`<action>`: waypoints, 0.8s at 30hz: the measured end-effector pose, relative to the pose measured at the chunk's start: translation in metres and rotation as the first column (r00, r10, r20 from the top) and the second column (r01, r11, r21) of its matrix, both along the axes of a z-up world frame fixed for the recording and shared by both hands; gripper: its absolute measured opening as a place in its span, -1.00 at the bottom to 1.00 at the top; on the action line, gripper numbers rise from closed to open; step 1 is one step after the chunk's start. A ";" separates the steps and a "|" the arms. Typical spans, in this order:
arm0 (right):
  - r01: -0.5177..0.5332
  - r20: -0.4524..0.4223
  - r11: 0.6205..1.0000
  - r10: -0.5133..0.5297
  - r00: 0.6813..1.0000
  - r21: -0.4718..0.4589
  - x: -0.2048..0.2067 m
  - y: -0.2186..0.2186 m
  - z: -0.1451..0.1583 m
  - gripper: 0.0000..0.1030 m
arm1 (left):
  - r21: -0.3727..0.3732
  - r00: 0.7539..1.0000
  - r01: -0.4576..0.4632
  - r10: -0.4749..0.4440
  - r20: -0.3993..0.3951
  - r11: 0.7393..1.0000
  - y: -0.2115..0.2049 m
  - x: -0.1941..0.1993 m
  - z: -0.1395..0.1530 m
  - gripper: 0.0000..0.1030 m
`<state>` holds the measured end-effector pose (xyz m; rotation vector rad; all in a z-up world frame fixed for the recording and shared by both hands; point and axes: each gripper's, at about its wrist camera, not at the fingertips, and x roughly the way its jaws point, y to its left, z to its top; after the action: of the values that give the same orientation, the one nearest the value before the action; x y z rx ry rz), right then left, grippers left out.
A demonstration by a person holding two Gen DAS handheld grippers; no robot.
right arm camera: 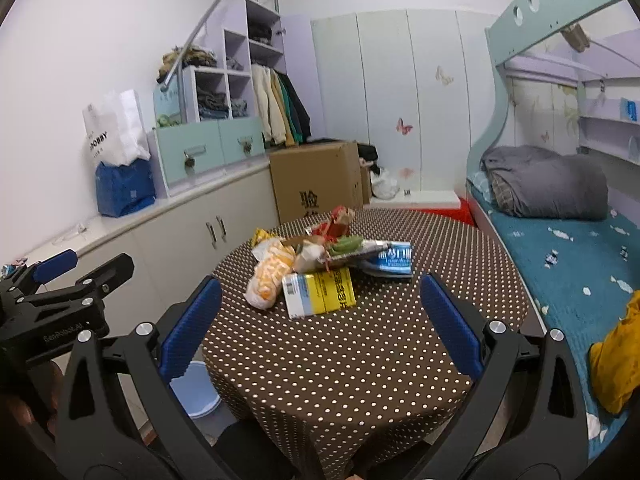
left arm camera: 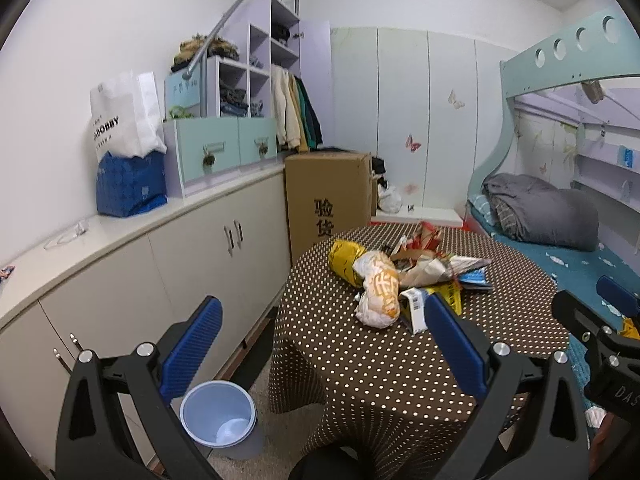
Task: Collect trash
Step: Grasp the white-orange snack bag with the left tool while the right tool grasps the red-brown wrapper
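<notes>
A heap of trash [left arm camera: 404, 276] lies on the round table with a brown polka-dot cloth [left arm camera: 380, 368]: a crumpled white and orange wrapper [left arm camera: 378, 292], yellow packets, paper scraps and a blue packet. It also shows in the right wrist view [right arm camera: 320, 268], with a yellow and white packet [right arm camera: 320, 293] nearest and the cloth [right arm camera: 340, 360] bare in front. A light blue bin [left arm camera: 218, 416] stands on the floor left of the table. My left gripper [left arm camera: 320, 344] is open and empty, short of the heap. My right gripper [right arm camera: 320, 324] is open and empty, also short of it.
A long white cabinet [left arm camera: 160, 248] runs along the left wall with bags and drawers on it. A cardboard box [left arm camera: 326, 196] stands behind the table. A bunk bed [right arm camera: 560, 240] with a grey quilt is at the right. The bin [right arm camera: 196, 392] is partly hidden.
</notes>
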<state>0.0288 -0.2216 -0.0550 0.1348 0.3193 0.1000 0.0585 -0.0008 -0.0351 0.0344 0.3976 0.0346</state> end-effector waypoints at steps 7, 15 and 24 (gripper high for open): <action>0.012 -0.094 1.000 -0.009 0.996 0.022 0.042 -0.012 -0.023 0.89 | -0.018 0.994 -0.009 0.007 -0.107 1.000 0.005 0.045 -0.028 0.92; 0.027 -0.197 0.999 -0.018 0.980 0.045 0.098 -0.023 -0.051 0.89 | -0.045 0.973 0.047 -0.056 -0.226 0.998 -0.011 0.107 -0.056 0.92; 0.057 -0.249 0.993 -0.030 0.968 0.101 0.136 -0.038 -0.064 0.89 | -0.087 0.941 0.108 -0.130 -0.312 0.990 -0.040 0.170 -0.081 0.92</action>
<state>0.1645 -0.2600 -0.1195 0.2618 0.5598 0.0565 0.2288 -0.0407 -0.1160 -0.0044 0.7178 -0.1055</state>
